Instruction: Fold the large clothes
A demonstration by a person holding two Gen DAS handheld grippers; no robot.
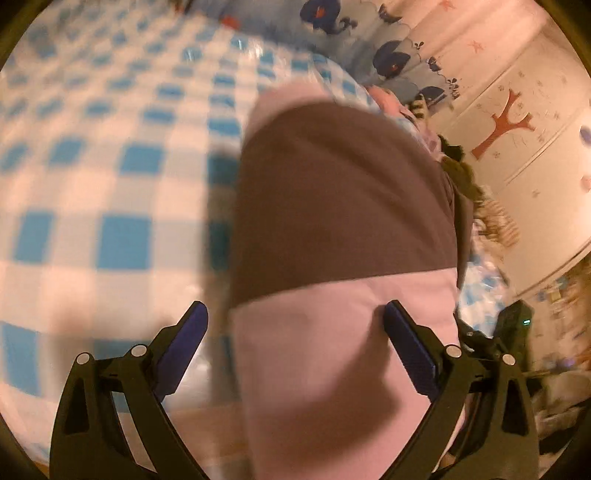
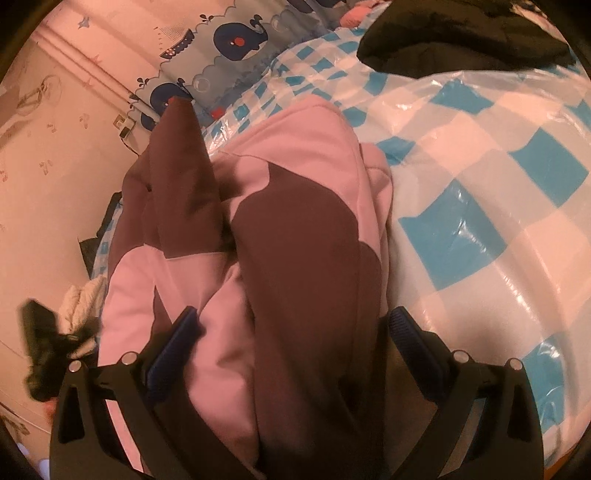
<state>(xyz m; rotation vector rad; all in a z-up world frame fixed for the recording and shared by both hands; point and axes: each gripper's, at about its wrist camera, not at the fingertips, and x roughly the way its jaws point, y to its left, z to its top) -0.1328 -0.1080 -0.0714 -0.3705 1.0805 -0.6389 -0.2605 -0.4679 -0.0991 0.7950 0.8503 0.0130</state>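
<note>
The pink-and-brown garment [image 1: 343, 229] lies bunched on the blue-and-white checked plastic sheet [image 1: 110, 177] that covers the bed, close to the sheet's edge nearest the wall [image 1: 535, 92]. The left gripper [image 1: 295, 325] stands with its jaws spread wide; the garment's pink lower part sits between them, against the inner face of one finger and short of the other, so nothing is clamped. Away from the wall, the checked sheet runs bare to the far edge of that view. The right gripper [image 2: 291, 328] is likewise wide apart, with the garment's folds [image 2: 280, 229] filling the gap between its fingers; whether they press the cloth cannot be told. In the right wrist view the sheet [image 2: 498, 177] spreads bare on the side away from the wall, up to a dark piece of clothing [image 2: 461, 33] at its far corner. A whale-print cloth [image 2: 236, 40] hangs at the head end, and a small heap of dark and pale clothes [image 2: 66, 317] lies beside the bed edge by the wall.
</note>
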